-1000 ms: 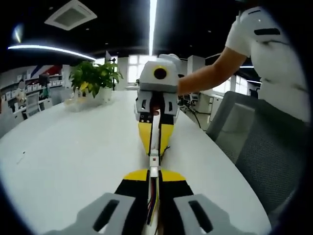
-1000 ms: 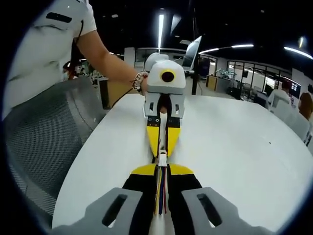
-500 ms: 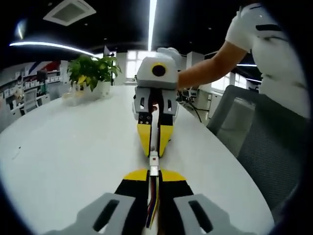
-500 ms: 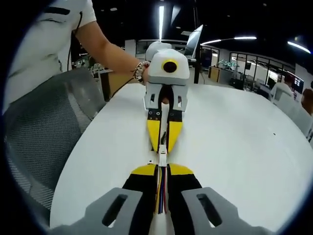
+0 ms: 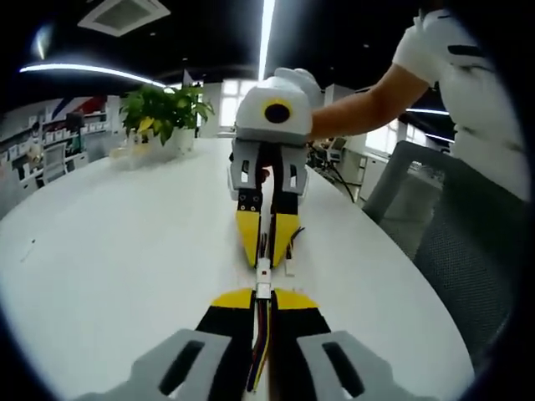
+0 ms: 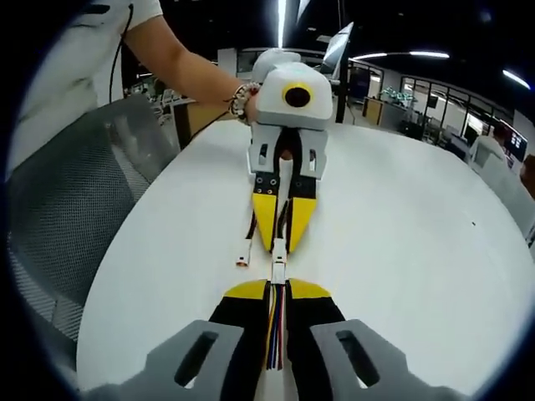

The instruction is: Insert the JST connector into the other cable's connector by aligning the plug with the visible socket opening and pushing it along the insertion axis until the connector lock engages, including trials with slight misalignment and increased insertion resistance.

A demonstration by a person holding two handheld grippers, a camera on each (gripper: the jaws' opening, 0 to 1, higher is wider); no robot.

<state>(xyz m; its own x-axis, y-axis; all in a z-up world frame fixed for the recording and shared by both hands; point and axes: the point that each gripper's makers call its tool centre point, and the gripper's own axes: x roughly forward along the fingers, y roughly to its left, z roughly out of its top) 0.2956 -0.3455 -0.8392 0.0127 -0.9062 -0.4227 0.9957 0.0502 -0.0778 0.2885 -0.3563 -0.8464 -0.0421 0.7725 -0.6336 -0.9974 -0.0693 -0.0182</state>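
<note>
Left gripper and right gripper, each clenched on a cable; JST connectors meeting nose-to-nose, lock engagement unconfirmed.

No legible text, label, brand, number or sign appears in either the left gripper view or the right gripper view. Shelf items and wall panels in the background are too blurred and too small to read.
</note>
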